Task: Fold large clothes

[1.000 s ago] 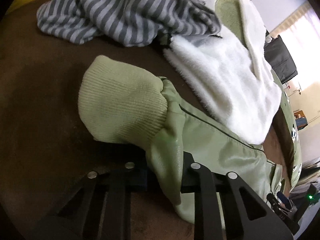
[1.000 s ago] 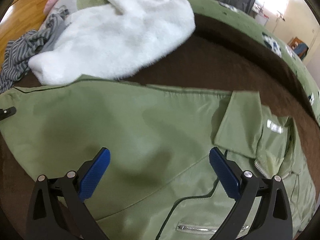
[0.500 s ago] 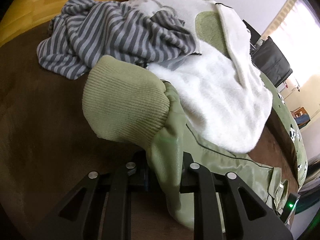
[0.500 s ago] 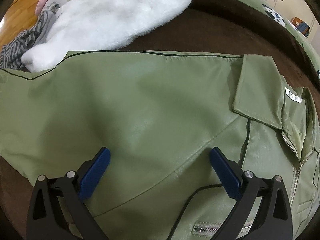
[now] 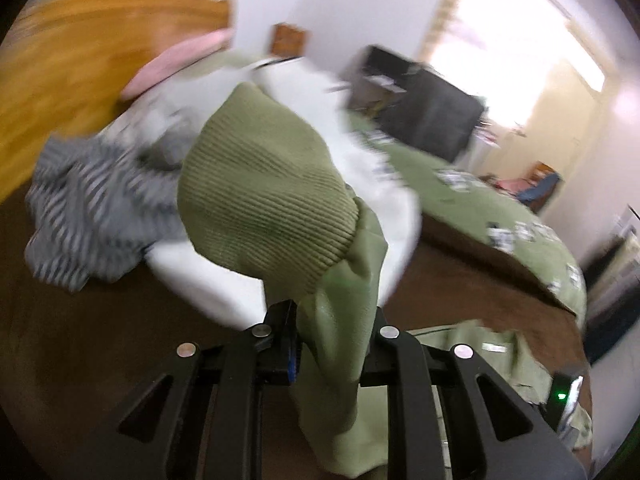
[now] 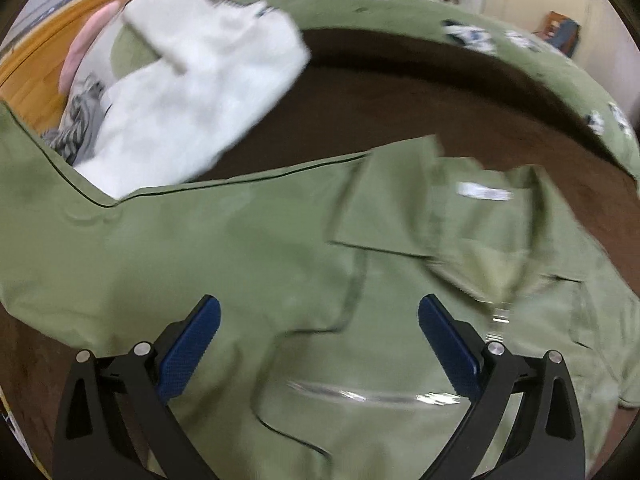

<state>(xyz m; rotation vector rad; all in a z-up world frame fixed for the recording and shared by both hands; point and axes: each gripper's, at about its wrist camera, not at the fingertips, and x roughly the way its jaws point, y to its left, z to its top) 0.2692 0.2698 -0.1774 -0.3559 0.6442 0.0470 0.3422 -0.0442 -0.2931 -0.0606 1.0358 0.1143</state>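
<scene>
Lifted since the earlier frames: sleeve of the green jacket, carried higher by the left gripper, so that the left wrist view has swung from the brown blanket up toward the room; that view is motion-blurred.

Left gripper: clamped on the sleeve, smooth green fabric pinched between the jaws. Ribbed cuff stands above the jaws, bulging up and to the left; a loose fold of sleeve hangs below them.

Right gripper: jaws spread wide, blue pads well apart, holding nothing. It hovers over the jacket's chest panel; whether the pads touch the fabric cannot be told.

Green jacket: lies spread front-up on the brown blanket. Collar with a white label toward the right of the right wrist view; front zipper below the collar; pocket zipper between the right gripper's fingers. The sleeve rises off the jacket's left side, edged with dark piping.

White fleece garment: beyond the jacket, its lower edge touching or overlapping the jacket's upper seam.

Grey striped garment: crumpled left of the jacket's cuff, against the fleece.

Pink item: behind the fleece, near the wooden headboard.

Green printed bedspread: past the blanket's far edge from the jacket.

Dark furniture: far beyond the jacket, below a bright window.
</scene>
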